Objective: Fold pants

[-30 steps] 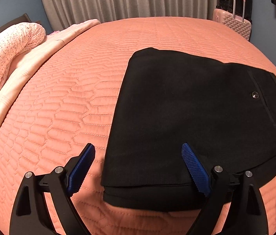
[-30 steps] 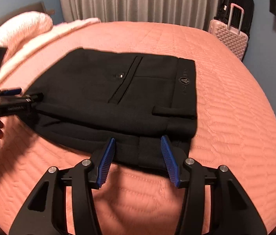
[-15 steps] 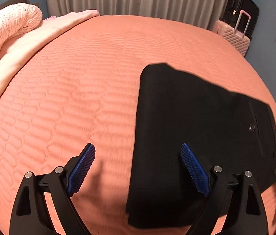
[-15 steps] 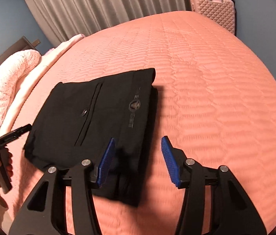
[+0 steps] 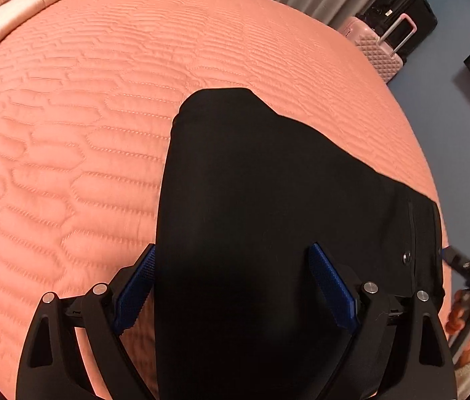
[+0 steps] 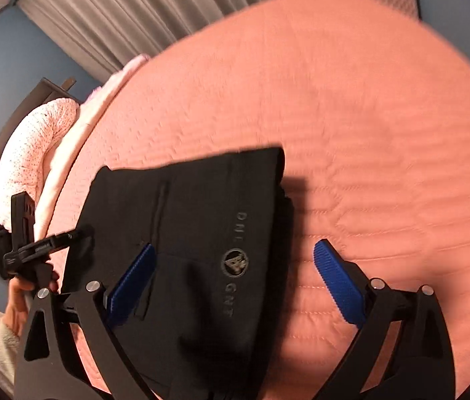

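While two claws gape, one pants (image 5: 268, 216) lies folded.

Bedspread (image 5: 85, 116) bare around pants (image 5: 268, 216); pillow (image 6: 31, 146) far edge.

Warm, kinda dim indoor light all round. Right wrist view is smeared with motion blur, left one's sharper. Heavy fisheye bulge, dark corners. The folded black fabric pants (image 6: 201, 233) swallow all detail and throw a hard shadow onto the salmon quilted bedspread (image 6: 368, 133).
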The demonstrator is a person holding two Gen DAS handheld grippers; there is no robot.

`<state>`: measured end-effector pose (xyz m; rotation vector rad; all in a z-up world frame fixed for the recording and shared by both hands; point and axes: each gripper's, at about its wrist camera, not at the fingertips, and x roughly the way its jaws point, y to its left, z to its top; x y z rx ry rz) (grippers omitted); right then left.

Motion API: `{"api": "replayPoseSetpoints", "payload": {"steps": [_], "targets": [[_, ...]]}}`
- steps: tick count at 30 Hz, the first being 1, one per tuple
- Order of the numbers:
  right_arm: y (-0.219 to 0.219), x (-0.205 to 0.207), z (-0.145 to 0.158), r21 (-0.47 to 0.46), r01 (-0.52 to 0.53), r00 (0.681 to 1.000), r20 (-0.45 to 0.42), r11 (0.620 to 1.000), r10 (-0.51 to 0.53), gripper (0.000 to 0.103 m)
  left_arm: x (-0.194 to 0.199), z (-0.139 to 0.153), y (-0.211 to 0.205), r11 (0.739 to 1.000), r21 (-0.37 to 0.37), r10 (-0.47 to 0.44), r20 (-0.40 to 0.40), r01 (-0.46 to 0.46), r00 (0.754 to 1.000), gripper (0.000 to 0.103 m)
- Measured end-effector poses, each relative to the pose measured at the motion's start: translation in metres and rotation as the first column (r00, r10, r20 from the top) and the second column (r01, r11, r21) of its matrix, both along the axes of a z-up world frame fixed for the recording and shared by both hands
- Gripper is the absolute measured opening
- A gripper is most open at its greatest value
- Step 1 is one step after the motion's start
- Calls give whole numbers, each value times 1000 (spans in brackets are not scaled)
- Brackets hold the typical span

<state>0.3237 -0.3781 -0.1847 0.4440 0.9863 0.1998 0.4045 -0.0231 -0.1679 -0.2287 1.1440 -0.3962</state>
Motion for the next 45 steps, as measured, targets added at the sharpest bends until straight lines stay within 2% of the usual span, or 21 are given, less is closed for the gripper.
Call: {"api": "replayPoseSetpoints", "payload": {"steps": [3, 7, 10, 13, 18, 22, 24, 25, 27, 28, 29, 30, 31, 32, 33, 35, 38, 40, 42, 44, 45], "targets": [[7, 4, -15, -23, -16, 1000, -11, 1000, 16, 96, 3, -3, -6, 999, 23, -36, 3, 36, 999, 92], [20, 1, -12, -74, -58, 998, 15, 996, 59, 98, -5, -3, -28, 985, 151, -87, 52, 78, 995, 93], [25, 0, -11, -109, -81, 996, 18, 991, 83, 98, -5, -4, -29, 988, 147, -63, 55, 54, 997, 94], [21, -7, -2, -126, -42, 998, 49, 991, 49, 98, -8, -1, -30, 985, 163, -61, 72, 49, 996, 94], [28, -28, 32, -197, -12, 990, 135, 980, 40, 98, -31, 18, -34, 965, 260, -76, 154, 34, 985, 92], [29, -48, 52, -270, 26, 987, 159, 963, 18, 98, -60, 40, -38, 921, 389, -108, 251, 2, 962, 92], [47, -63, 68, -329, 11, 976, 210, 944, 61, 98, -86, 58, -44, 875, 483, -156, 340, -31, 927, 93], [57, -64, 72, -346, -8, 970, 224, 938, 91, 97, -97, 65, -46, 874, 486, -180, 367, -23, 913, 93], [95, -61, 74, -386, -98, 954, 227, 917, 198, 91, -105, 72, -54, 898, 440, -191, 365, 12, 911, 93], [113, -55, 71, -389, -146, 946, 214, 909, 244, 75, -105, 71, -60, 909, 415, -201, 350, 41, 915, 93], [133, -41, 61, -378, -200, 943, 178, 904, 283, 67, -101, 68, -74, 913, 399, -223, 323, 81, 920, 93], [143, -29, 50, -366, -229, 945, 138, 902, 296, 64, -94, 61, -89, 911, 400, -236, 296, 104, 926, 93], [149, -16, 37, -376, -242, 951, 93, 895, 296, 44, -88, 50, -99, 902, 415, -243, 257, 120, 935, 89], [148, -4, 19, -403, -245, 960, 25, 882, 278, 42, -78, 32, -108, 870, 480, -240, 214, 112, 947, 90], [142, -1, 10, -408, -258, 958, 8, 876, 286, 39, -73, 18, -111, 855, 501, -259, 185, 136, 948, 93], [121, -8, 12, -392, -263, 954, 32, 882, 299, 31, -76, 8, -90, 901, 414, -237, 214, 131, 948, 95], [95, -24, 23, -418, -206, 971, 21, 885, 236, 31, -85, 10, -57, 923, 373, -196, 227, 101, 954, 95], [86, -34, 36, -441, -130, 983, 57, 888, 172, 35, -90, 17, -44, 910, 413, -155, 257, 37, 954, 93], [91, -41, 47, -390, -140, 975, 107, 910, 196, 35, -89, 27, -38, 934, 354, -141, 266, 39, 954, 93], [101, -36, 27, -399, -210, 970, 27, 893, 240, 33, -83, 25, -46, 952, 294, -154, 226, 83, 962, 93], [99, -40, 14, -416, -230, 967, 8, 880, 256, 33, -83, 16, -53, 944, 310, -176, 193, 110, 965, 93]]}}
